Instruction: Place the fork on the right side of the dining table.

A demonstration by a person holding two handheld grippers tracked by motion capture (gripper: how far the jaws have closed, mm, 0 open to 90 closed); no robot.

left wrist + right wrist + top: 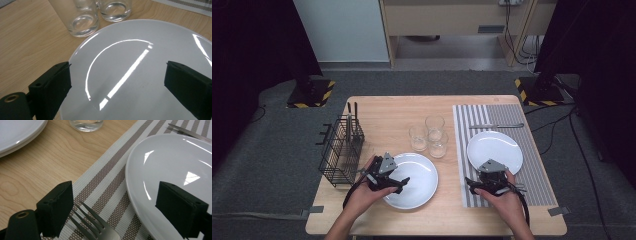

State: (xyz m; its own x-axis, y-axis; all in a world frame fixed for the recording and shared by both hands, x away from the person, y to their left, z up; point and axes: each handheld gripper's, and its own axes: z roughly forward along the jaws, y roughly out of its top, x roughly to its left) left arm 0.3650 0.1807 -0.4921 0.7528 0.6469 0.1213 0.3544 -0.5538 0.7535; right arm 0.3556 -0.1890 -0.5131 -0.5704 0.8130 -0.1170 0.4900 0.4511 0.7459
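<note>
High view first: I take the striped placemat (499, 150) as my landmark. On it sits a white plate (495, 150), with a knife (497, 126) lying along its far side. My right gripper (492, 181) hangs over the mat's near edge, jaws standing wide apart with nothing pinched. In the right gripper view a fork (98, 227) lies on the mat's stripes between those jaws, tines pointing toward the far edge, just beside the plate's rim (130, 182). I read that as cutlery set next to its plate, so I judge the work in hand to be laying this setting.

Left of the mat, on bare wood, rests a second white plate (412, 180). My left gripper (388, 177) hovers over its near-left rim, jaws spread and gripping nothing; in the left gripper view the plate's face (140, 70) shows between them. Three glasses (429, 135) stand just left of the mat's far half, and a wire basket (341, 150) sits well left of it.
</note>
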